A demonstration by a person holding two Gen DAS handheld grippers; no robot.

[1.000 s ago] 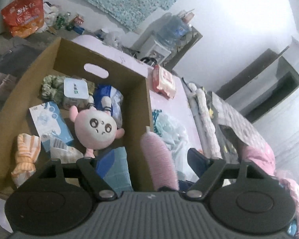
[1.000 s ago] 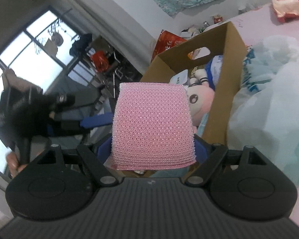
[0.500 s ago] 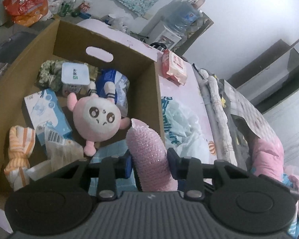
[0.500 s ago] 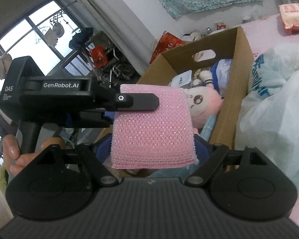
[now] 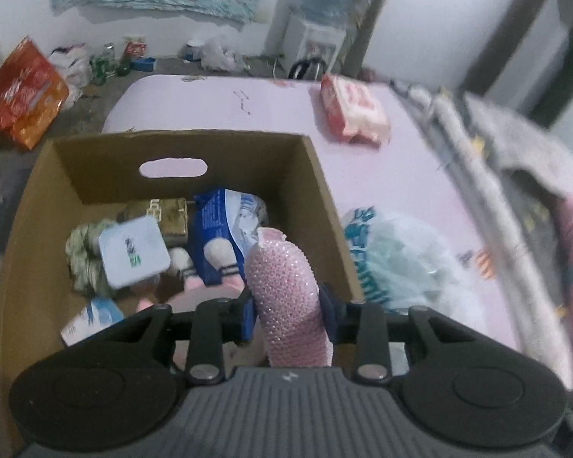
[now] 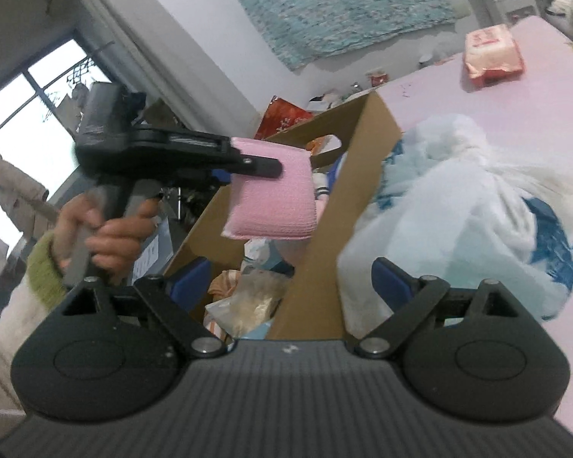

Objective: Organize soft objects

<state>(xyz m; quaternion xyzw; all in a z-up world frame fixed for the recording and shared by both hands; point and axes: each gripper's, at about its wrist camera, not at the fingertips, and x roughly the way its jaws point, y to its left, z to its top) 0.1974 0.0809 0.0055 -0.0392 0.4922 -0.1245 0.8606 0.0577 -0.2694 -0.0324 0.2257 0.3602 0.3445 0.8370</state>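
A pink textured sponge (image 5: 286, 297) stands on edge between the blue pads of my left gripper (image 5: 288, 311), which is shut on it. It hangs over the open cardboard box (image 5: 95, 168), near the box's right wall. From the right wrist view, the same sponge (image 6: 271, 198) hangs from the left gripper (image 6: 275, 170) above the box (image 6: 313, 267), with a hand on the handle. My right gripper (image 6: 290, 282) is below and nearer; its jaws are opening with nothing between them.
In the box lie a white pack (image 5: 133, 255), a blue bag (image 5: 217, 236) and other soft items. A white plastic bag (image 5: 401, 267) sits right of the box on the pink table (image 5: 248, 103). A red-and-white pack (image 5: 353, 110) lies farther back.
The sponge passed from my right gripper to my left, which shut on it and carried it over the box. The right jaws let go, spread and drew back.
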